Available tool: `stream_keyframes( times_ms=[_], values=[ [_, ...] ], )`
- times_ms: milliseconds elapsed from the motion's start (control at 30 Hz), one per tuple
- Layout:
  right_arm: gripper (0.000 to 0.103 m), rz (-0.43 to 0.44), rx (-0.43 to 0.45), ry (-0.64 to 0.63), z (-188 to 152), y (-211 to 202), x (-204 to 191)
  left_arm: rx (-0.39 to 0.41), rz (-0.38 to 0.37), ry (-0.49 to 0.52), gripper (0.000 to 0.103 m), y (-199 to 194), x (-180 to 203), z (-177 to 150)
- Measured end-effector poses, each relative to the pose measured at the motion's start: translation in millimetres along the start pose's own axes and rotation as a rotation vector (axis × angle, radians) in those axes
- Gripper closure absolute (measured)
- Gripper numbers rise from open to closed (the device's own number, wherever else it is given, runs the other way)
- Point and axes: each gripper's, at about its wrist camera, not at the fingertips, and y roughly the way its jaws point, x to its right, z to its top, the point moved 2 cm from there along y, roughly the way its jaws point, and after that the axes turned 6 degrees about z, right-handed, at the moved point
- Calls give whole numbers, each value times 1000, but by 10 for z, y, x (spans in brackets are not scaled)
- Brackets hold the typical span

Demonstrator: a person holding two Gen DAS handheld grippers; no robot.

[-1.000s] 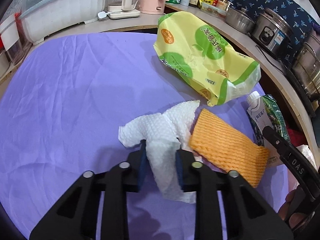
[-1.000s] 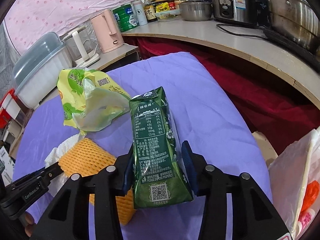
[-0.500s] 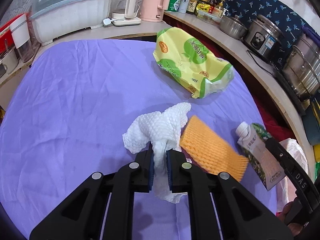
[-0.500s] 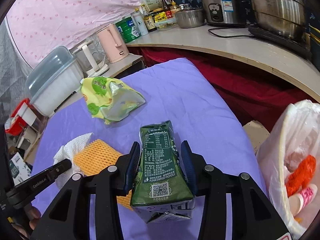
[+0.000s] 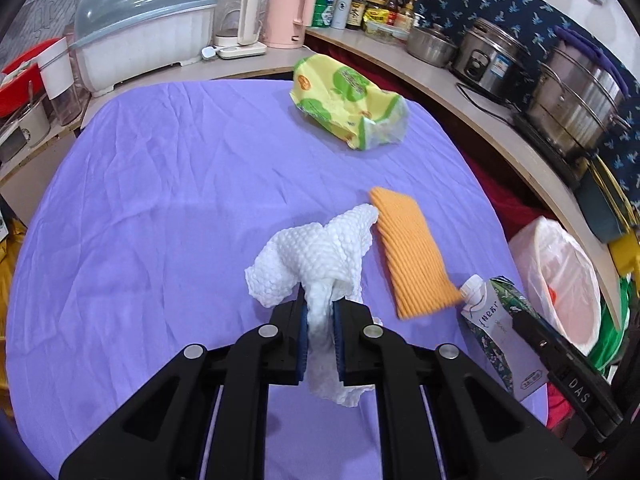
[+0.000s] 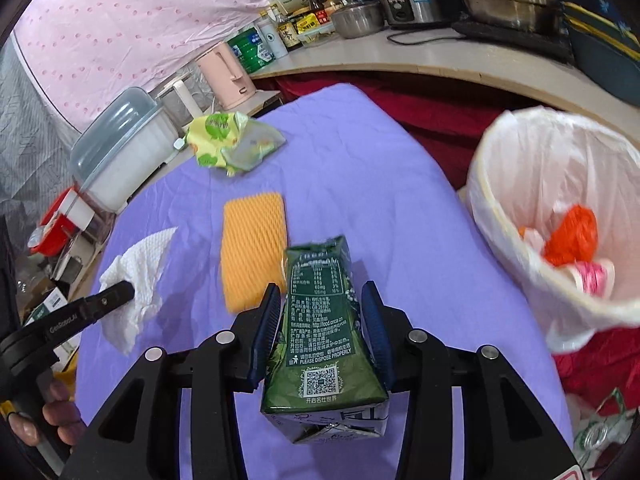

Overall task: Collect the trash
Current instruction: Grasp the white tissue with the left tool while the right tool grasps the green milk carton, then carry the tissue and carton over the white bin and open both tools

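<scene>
- Carrying two items binward: left hand-held gripper [image 5: 319, 334] clenched on white paper towel [image 5: 316, 256], right hand-held gripper [image 6: 320, 332] grasping green carton [image 6: 322, 328], both above the tabletop [image 5: 160, 200].
- Left: orange foam net [image 6: 254, 248] and yellow wrapper [image 5: 348, 108] lie on the cloth.
- Lined bin [image 6: 516, 216] (some trash inside) sits beside it; nothing dropped yet.

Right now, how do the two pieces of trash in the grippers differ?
The paper towel is white, soft and crumpled, drooping from the left gripper; the milk carton is green, printed and stiff, held by the right gripper. The towel is pinched thin; the carton keeps those jaws apart. Both are lifted off the purple cloth.
</scene>
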Motion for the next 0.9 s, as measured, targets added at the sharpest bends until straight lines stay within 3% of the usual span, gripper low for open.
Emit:
stream_keyframes(
  times_ms=[333, 733, 900],
  values=[
    [62, 0, -82, -13, -538, -202, 3, -39, -43, 67, 93, -226, 236, -453],
    [59, -33, -133, -22, -549, -32, -36, -72, -42, 97, 93, -217, 345, -627],
    [66, -30, -108, -43, -524, -115, -56, -75, -45, 106, 93, -225, 385, -643]
  ],
)
